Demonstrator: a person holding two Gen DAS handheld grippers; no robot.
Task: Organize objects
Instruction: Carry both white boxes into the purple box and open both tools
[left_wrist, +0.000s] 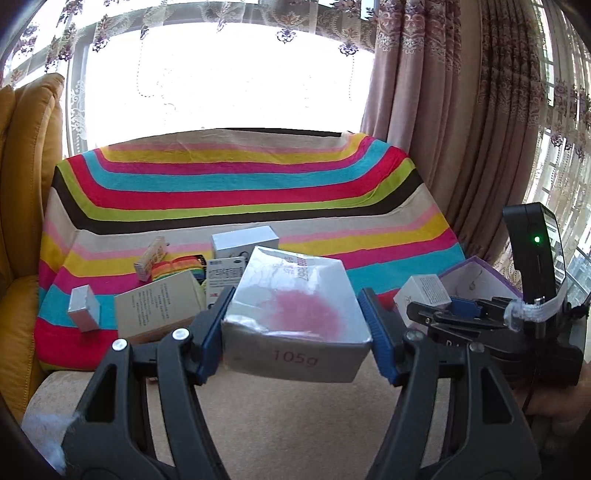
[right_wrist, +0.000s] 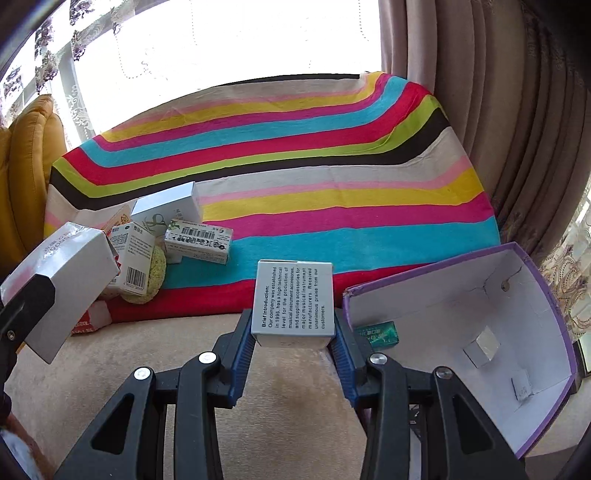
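My left gripper is shut on a silver box marked 105g and holds it above the sofa seat; that box also shows at the left of the right wrist view. My right gripper is shut on a small white box with black text, just left of an open purple box with a white inside. The right gripper also shows in the left wrist view with its white box next to the purple box.
A pile of small boxes lies on the striped blanket at the left; the pile also shows in the left wrist view. A green packet lies by the purple box. A yellow cushion stands left; curtains hang right.
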